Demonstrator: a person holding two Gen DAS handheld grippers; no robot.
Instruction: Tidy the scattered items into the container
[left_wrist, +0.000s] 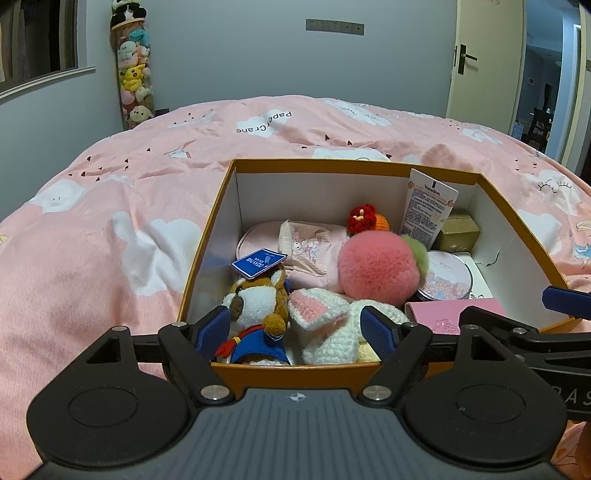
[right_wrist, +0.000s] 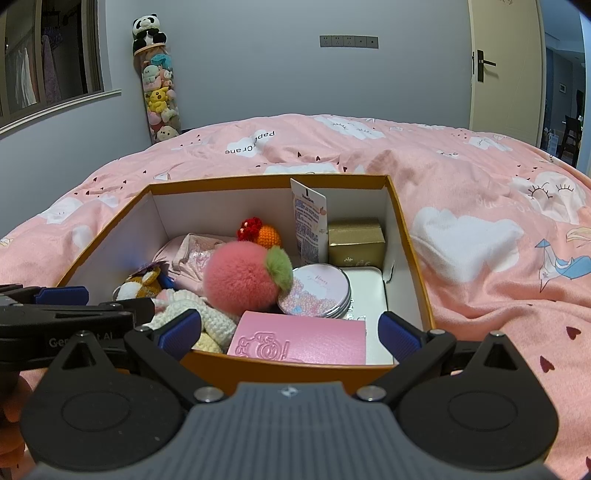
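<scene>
Now the orange box (left_wrist: 343, 167) is sitting on the pink bed cover (left_wrist: 110, 229), and everything is placed against it. Inside its left end, a brown plush dog (left_wrist: 258, 299) with a blue tag is lying against the near wall, with a white crocheted bunny (left_wrist: 325, 325) touching it on the right. Behind them a pale pink pouch (left_wrist: 306, 247) is resting, and a fluffy pink peach (left_wrist: 376, 266) is sitting near the box's middle, with a small red and orange crochet piece (left_wrist: 367, 218) behind it. Toward the box's right end, a Vaseline tube (left_wrist: 424, 210) is leaning upright against the far wall, beside a gold carton (right_wrist: 356, 240); a round pink tin (right_wrist: 317, 291) and a pink card holder (right_wrist: 299, 341) are lying nearer.

The left tool (left_wrist: 297, 330) is hovering over the box's near-left edge, fingers spread, gripping nothing. The right tool (right_wrist: 290, 332) is hanging over the near-right edge, likewise released and empty.
</scene>
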